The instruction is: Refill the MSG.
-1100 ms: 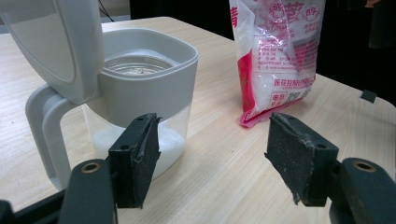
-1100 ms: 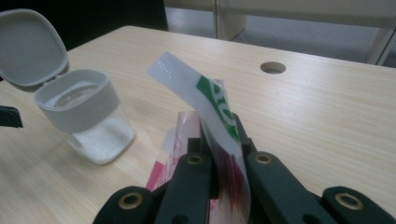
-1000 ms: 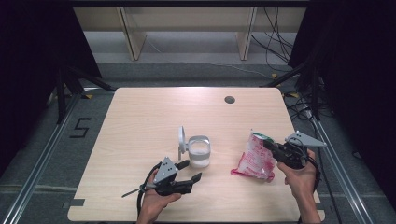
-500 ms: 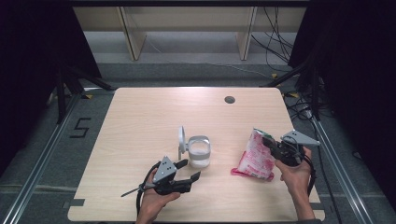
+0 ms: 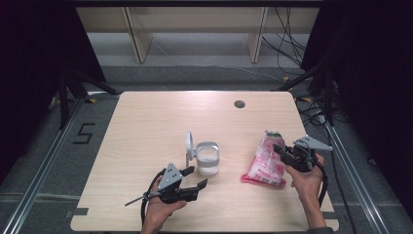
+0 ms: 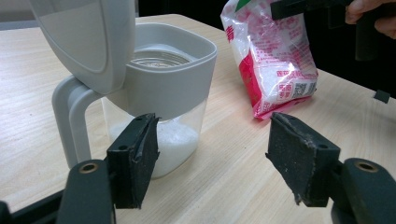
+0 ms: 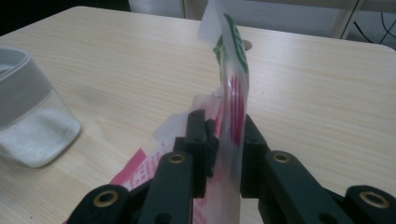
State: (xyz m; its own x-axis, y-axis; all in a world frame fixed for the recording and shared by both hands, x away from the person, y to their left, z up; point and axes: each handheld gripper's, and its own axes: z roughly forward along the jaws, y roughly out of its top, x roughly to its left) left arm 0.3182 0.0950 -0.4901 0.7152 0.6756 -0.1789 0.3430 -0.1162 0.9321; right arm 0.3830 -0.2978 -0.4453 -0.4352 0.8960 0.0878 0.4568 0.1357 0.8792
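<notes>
A clear jug-like container with a grey collar, a handle and its grey lid flipped up stands at mid-table, with white grains in the bottom. My left gripper rests open just in front of it, nothing between its pads. A red-and-white plastic bag of white grains leans on the table to the right. My right gripper pinches its upper edge. Its jaws have just been opening slightly, with the bag's film still filling the gap.
A round dark hole sits in the tabletop near the far edge. Cables lie on the floor beyond the right side. A wooden shelf frame stands behind the table. Part of the container shows at the left of the right gripper view.
The right gripper has shifted a little with the bag's top, and the bag now stands slightly more upright. The left gripper and the container have stayed put.
</notes>
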